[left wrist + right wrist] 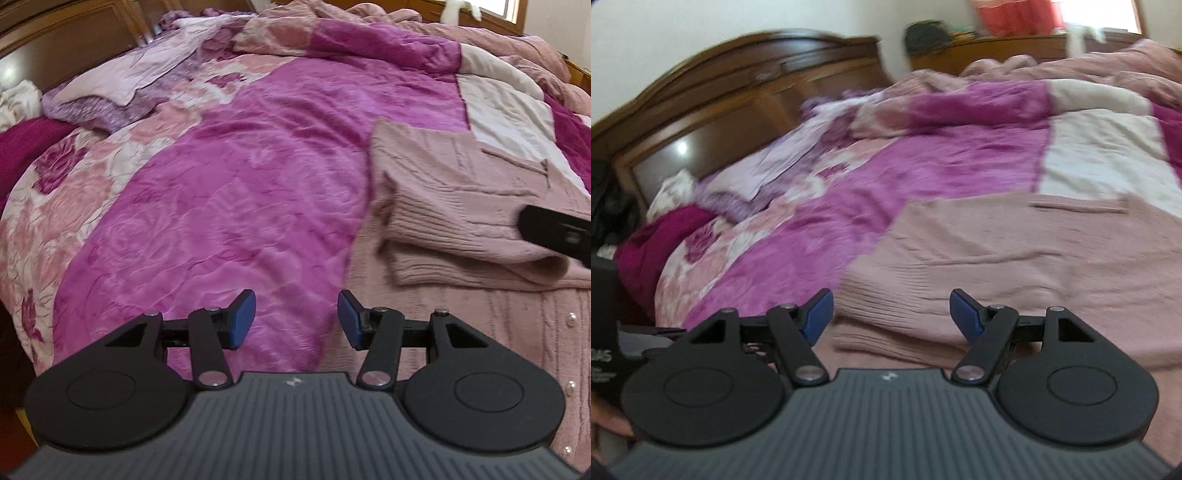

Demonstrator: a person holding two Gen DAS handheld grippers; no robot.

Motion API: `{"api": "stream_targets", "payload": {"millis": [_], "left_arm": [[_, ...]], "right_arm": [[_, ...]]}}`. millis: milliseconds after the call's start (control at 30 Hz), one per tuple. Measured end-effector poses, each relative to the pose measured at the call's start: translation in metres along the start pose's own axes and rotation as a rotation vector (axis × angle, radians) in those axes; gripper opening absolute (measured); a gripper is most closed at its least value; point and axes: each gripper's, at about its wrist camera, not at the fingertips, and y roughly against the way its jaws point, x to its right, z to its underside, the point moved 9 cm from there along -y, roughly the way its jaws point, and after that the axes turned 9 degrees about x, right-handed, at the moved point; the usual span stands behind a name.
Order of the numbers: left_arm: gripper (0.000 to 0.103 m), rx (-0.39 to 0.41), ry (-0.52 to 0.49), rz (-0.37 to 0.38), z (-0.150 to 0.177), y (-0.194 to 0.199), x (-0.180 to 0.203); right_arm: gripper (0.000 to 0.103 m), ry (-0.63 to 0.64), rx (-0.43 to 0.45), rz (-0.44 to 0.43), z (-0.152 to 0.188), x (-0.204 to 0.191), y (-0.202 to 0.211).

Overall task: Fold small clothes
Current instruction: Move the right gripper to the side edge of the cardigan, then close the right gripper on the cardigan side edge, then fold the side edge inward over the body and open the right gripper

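Note:
A dusty pink ribbed knit cardigan (461, 206) lies on the bed at the right, its upper part folded over the lower part, which has pearl buttons (571, 387). My left gripper (296, 319) is open and empty, low over the bedspread just left of the cardigan. My right gripper (891, 315) is open and empty, over the folded cardigan (1015, 258), near its ribbed left edge. Part of the right gripper (554, 230) shows as a black shape over the fold in the left wrist view. The right wrist view is blurred.
The bed has a magenta and pink floral quilt (240, 177). A lilac pillow (122, 88) and a wooden headboard (738, 92) lie at the far left. A rumpled pink blanket (388, 22) is piled at the back. A wooden bedside cabinet (990, 48) stands beyond.

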Motion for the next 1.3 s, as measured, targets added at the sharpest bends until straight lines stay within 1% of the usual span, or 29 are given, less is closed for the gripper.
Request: {"api": "stream_targets", "payload": {"millis": [100, 200, 367, 433, 467, 500, 567, 600, 700, 800, 900, 967, 1100, 1200, 1300], "left_arm": [[0.057, -0.007, 0.013, -0.014, 0.002, -0.002, -0.011], [0.057, -0.017, 0.023, -0.022, 0.005, -0.006, -0.019], [0.057, -0.026, 0.047, -0.021, 0.008, -0.012, -0.025], [0.057, -0.027, 0.048, -0.021, 0.009, -0.013, -0.025], [0.057, -0.027, 0.049, -0.022, 0.009, -0.014, -0.025], [0.057, -0.027, 0.049, -0.022, 0.009, -0.014, -0.025], [0.057, -0.025, 0.047, -0.022, 0.008, -0.014, -0.025], [0.057, -0.023, 0.047, -0.021, 0.008, -0.014, -0.024], [0.057, -0.014, 0.047, -0.015, 0.004, -0.012, -0.022], [0.057, 0.001, 0.04, -0.005, -0.002, -0.008, -0.017], [0.057, 0.02, 0.023, 0.015, -0.011, -0.004, -0.007], [0.057, 0.038, 0.008, 0.027, -0.019, -0.002, 0.001], [0.057, 0.07, -0.017, 0.054, -0.036, -0.001, 0.017], [0.057, 0.098, -0.032, 0.079, -0.048, -0.003, 0.031], [0.057, 0.108, -0.045, 0.101, -0.058, -0.008, 0.047]], "right_arm": [[0.072, 0.031, -0.044, -0.034, 0.007, -0.017, -0.026], [0.071, 0.066, -0.083, -0.044, 0.015, -0.027, -0.047], [0.071, 0.077, -0.121, -0.039, 0.026, -0.027, -0.065], [0.061, 0.107, -0.127, -0.029, 0.03, -0.028, -0.07], [0.049, 0.128, -0.129, -0.016, 0.031, -0.027, -0.071], [0.033, 0.149, -0.131, -0.006, 0.033, -0.026, -0.071], [0.016, 0.146, -0.131, -0.008, 0.03, -0.021, -0.071], [0.009, 0.118, -0.128, -0.023, 0.027, -0.018, -0.068], [0.008, 0.062, -0.092, -0.037, 0.013, -0.012, -0.057], [0.008, 0.029, -0.025, -0.037, -0.009, -0.003, -0.04], [0.008, -0.004, 0.047, -0.015, -0.033, 0.015, -0.018], [0.008, -0.027, 0.087, 0.01, -0.045, 0.03, -0.005], [0.008, -0.104, 0.161, 0.078, -0.065, 0.074, 0.026], [0.008, -0.146, 0.205, 0.148, -0.071, 0.111, 0.049], [0.008, -0.181, 0.232, 0.223, -0.067, 0.148, 0.071]]}}
